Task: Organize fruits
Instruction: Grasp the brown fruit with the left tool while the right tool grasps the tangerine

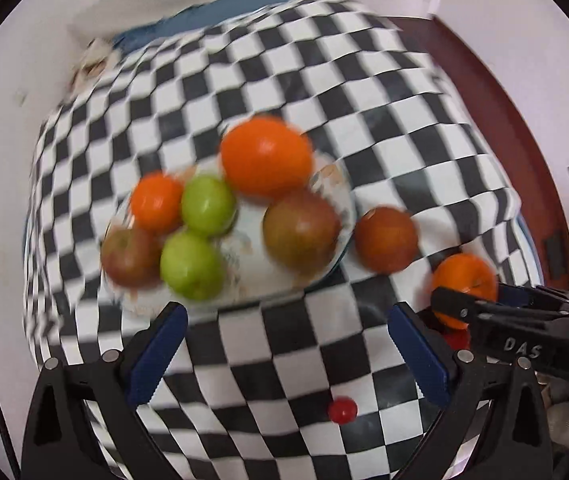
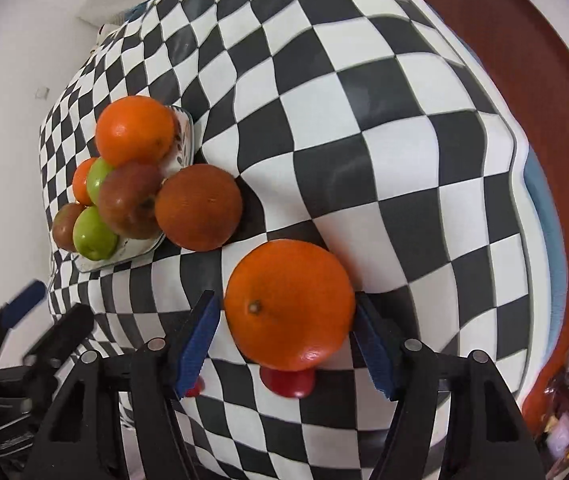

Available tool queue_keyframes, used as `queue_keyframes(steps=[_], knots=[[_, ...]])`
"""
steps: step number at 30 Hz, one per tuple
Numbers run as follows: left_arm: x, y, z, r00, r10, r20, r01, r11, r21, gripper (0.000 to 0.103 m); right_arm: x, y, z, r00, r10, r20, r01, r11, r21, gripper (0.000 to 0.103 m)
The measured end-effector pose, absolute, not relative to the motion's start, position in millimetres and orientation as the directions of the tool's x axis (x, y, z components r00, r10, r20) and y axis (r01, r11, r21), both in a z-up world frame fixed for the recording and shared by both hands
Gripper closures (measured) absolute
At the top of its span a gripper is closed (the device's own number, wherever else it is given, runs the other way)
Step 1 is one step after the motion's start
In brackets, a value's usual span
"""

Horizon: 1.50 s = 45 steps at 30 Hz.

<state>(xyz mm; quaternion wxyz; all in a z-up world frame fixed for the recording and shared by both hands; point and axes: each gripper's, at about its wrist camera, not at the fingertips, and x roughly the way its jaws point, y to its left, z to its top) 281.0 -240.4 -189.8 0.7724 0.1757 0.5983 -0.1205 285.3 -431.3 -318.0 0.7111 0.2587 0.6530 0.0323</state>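
Observation:
A white plate (image 1: 334,176) on the checkered cloth holds two oranges, two green apples and two reddish apples; it also shows in the right wrist view (image 2: 182,136). A dark orange (image 1: 385,239) lies just right of the plate, also in the right wrist view (image 2: 198,207). My right gripper (image 2: 286,330) has its blue pads on either side of a bright orange (image 2: 290,314), touching or nearly touching it; this orange also shows in the left wrist view (image 1: 464,276). My left gripper (image 1: 286,336) is open and empty in front of the plate.
A small red fruit (image 1: 342,410) lies on the cloth between my left fingers. Another red fruit (image 2: 288,382) sits under the bright orange. The checkered cloth (image 2: 364,140) drapes over the table edge at right, with brown floor beyond.

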Motion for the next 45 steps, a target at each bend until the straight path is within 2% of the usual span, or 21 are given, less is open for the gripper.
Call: queue_keyframes(steps=[4,8,12,13,16,21,22,23,25,34,41,45], knots=[[302.3,-268.8,-185.8,0.197,-0.029,-0.98,0.57,0.817,0.09,0.0,280.2,-444.2,-307.9,0.179,0.397,-0.9,0.301,0.849,0.434,0.038],[319.4,-303.1,-197.6,0.128,0.016,-0.992,0.722,0.684,0.105,0.0,275.5,-461.1,-301.9,0.195,0.402,-0.895,0.32,0.836,0.445,0.038],[328.5,-331.0,-219.9,0.089,0.091,-0.992,0.795,0.593,0.126,0.001,270.6,-474.2,-303.3,0.21,0.426,-0.88,0.358,0.804,0.475,0.038],[329.1,-334.8,-224.6,0.073,0.099,-0.992,0.804,0.582,0.118,0.008,269.2,-475.0,-304.1,0.213,0.432,-0.876,0.363,0.797,0.482,0.038],[332.1,-347.4,-239.8,0.026,0.135,-0.991,0.823,0.56,0.098,0.022,264.9,-478.3,-305.6,0.219,0.437,-0.872,0.376,0.787,0.489,0.038],[322.8,-358.4,-262.0,-0.012,0.193,-0.981,0.857,0.508,0.089,0.026,264.6,-480.4,-306.9,0.219,0.439,-0.872,0.383,0.783,0.49,0.038],[321.6,-359.7,-264.8,-0.011,0.201,-0.98,0.86,0.502,0.093,0.028,265.4,-479.9,-307.7,0.217,0.437,-0.873,0.385,0.783,0.488,0.038],[320.0,-360.7,-268.7,-0.017,0.207,-0.978,0.863,0.497,0.09,0.038,266.2,-479.9,-308.0,0.216,0.437,-0.873,0.387,0.783,0.488,0.038],[315.7,-359.5,-275.5,-0.065,0.2,-0.978,0.855,0.516,0.049,0.05,266.1,-480.9,-308.2,0.214,0.437,-0.874,0.387,0.783,0.486,0.038],[303.6,-335.6,-246.6,0.004,0.106,-0.994,0.773,0.63,0.07,0.051,264.1,-474.9,-303.9,0.206,0.409,-0.889,0.375,0.806,0.458,0.038],[286.3,-241.8,-221.7,-0.017,-0.029,-0.999,0.532,0.846,-0.034,0.051,264.5,-457.7,-286.5,0.21,0.408,-0.889,0.32,0.83,0.456,0.038],[272.8,-180.3,-217.3,-0.012,-0.063,-0.998,0.385,0.921,-0.063,0.051,271.7,-418.8,-275.7,0.196,0.429,-0.882,0.241,0.851,0.467,0.038]])
